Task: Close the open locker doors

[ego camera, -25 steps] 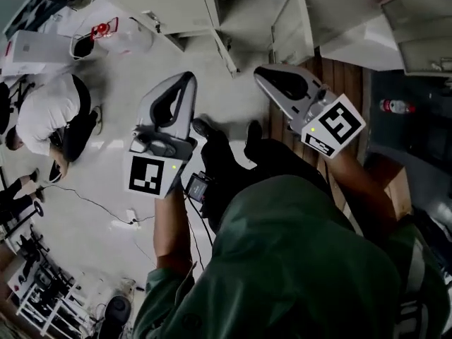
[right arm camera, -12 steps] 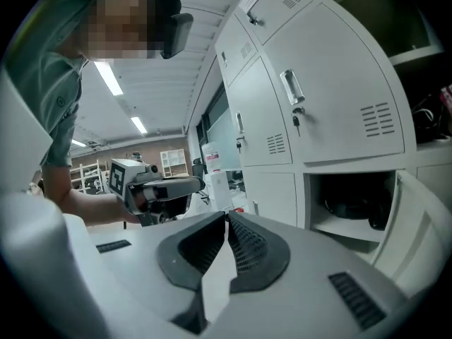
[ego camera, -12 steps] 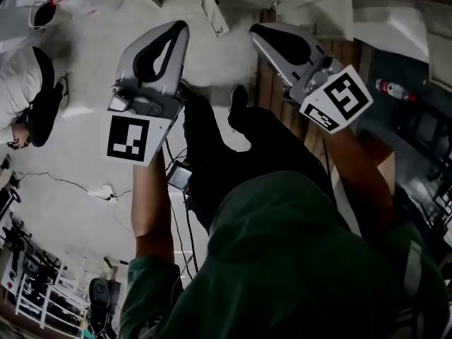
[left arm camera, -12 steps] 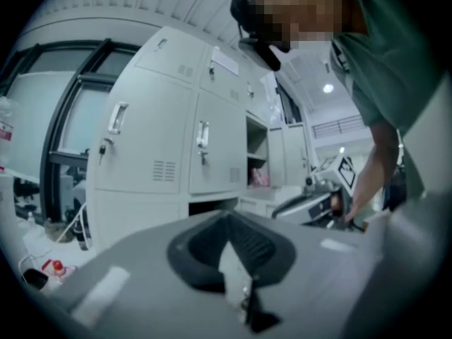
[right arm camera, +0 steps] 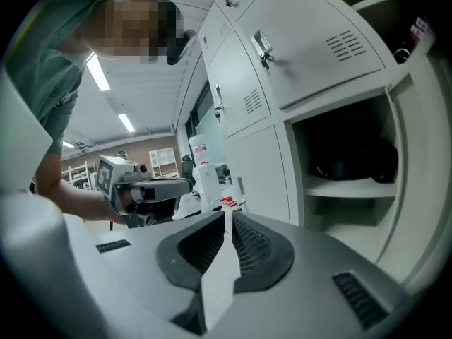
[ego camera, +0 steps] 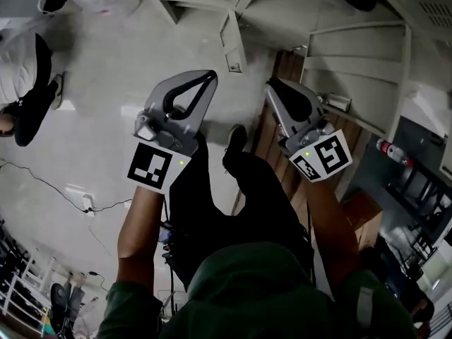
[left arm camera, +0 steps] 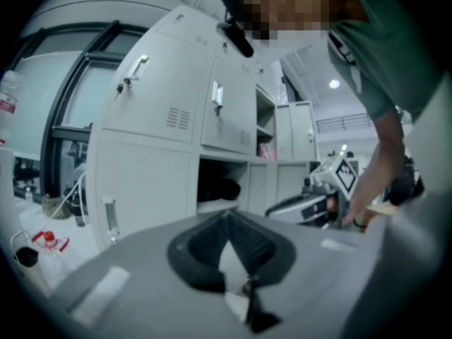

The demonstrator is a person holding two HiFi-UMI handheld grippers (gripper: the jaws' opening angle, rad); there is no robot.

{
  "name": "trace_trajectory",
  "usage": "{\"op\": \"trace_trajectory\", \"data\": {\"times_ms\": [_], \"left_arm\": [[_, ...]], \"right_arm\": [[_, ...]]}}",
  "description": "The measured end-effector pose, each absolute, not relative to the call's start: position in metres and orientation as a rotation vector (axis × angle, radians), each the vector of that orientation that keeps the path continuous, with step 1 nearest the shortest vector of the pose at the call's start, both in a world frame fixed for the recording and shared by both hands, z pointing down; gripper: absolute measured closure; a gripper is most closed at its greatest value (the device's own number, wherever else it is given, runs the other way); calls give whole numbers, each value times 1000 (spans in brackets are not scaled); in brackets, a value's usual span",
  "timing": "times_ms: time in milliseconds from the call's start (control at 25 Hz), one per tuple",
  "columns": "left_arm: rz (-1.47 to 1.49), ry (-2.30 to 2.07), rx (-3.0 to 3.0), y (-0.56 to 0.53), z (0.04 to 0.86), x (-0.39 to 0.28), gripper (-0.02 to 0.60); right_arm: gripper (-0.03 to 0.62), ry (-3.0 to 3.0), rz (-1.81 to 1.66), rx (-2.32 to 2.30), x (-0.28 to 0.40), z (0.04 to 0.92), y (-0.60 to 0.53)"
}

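With your grey left gripper [ego camera: 209, 76] and right gripper [ego camera: 272, 85] pinched together and empty, push the pale grey metal locker door [ego camera: 232, 39] squarely.

You wear a dark green short-sleeved shirt [ego camera: 261, 288], black trousers [ego camera: 205, 210] and dark shoes [ego camera: 235, 138]. Your left hand-held gripper [ego camera: 206, 80] and right hand-held gripper [ego camera: 274, 89] are pale grey shells with black ribbed pads [right arm camera: 251, 249]. Each bears a black-and-white marker cube [ego camera: 150, 167] with a small green light.
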State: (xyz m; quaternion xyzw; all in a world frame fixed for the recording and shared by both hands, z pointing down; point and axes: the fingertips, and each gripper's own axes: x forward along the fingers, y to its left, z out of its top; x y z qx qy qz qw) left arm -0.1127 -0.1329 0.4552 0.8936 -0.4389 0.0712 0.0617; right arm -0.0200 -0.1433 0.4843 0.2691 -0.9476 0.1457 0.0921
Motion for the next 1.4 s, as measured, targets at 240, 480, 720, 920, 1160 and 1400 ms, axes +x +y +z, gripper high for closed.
{"op": "trace_trajectory", "data": {"times_ms": [240, 480, 720, 920, 1160, 1400], "left_arm": [[170, -1334, 2652, -129, 511, -113, 581], [260, -1273, 2748, -136, 539, -109, 581], [165, -1346, 2661, -148, 571, -121, 581], [215, -1290, 2661, -135, 623, -118, 581], [267, -1281, 2677, -134, 668, -121, 581], [228, -1296, 2663, -143, 700, -121, 581]], "right_arm": [[586, -2798, 478, 830, -23, 552, -139], [586, -2772, 516, 840, -18, 587, -141], [586, -2746, 446, 825, -26, 627, -151], [585, -2705, 494, 864, -24, 677, -138], [523, -2652, 460, 919, -11, 726, -145], [514, -2586, 428, 907, 1, 775, -146]]}}
